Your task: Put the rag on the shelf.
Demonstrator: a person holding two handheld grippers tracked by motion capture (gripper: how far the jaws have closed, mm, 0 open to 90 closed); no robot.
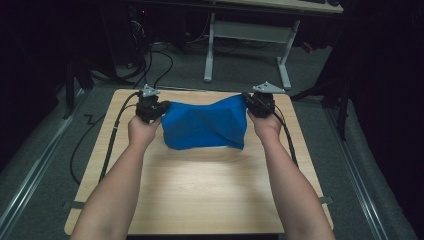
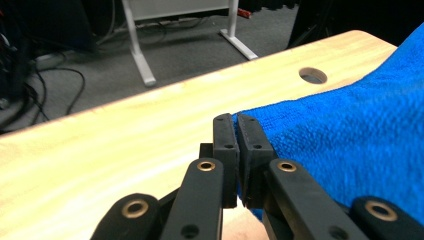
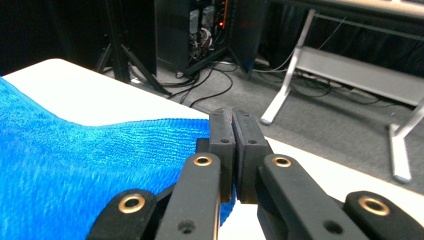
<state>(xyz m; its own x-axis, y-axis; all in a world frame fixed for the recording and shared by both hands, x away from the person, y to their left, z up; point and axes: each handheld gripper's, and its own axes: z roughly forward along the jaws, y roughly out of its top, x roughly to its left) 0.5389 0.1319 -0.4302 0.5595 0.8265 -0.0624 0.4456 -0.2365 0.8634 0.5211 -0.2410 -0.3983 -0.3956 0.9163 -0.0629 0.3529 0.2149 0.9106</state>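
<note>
A blue towel [image 1: 205, 125] hangs stretched between my two grippers over the far half of the wooden table [image 1: 200, 190], its lower edge resting on the tabletop. My left gripper [image 1: 150, 107] is shut on the towel's upper left corner. In the left gripper view the black jaws [image 2: 235, 125] pinch the towel's [image 2: 350, 140] edge. My right gripper [image 1: 260, 104] is shut on the upper right corner. The right gripper view has its jaws [image 3: 232, 120] closed on the cloth [image 3: 90, 165].
A round cable hole [image 2: 313, 75] sits in the tabletop near the far edge. Behind the table stand a white desk frame [image 1: 245, 45] and dark equipment with cables on the grey floor. Each gripper trails a black cable [image 1: 112, 135] across the table.
</note>
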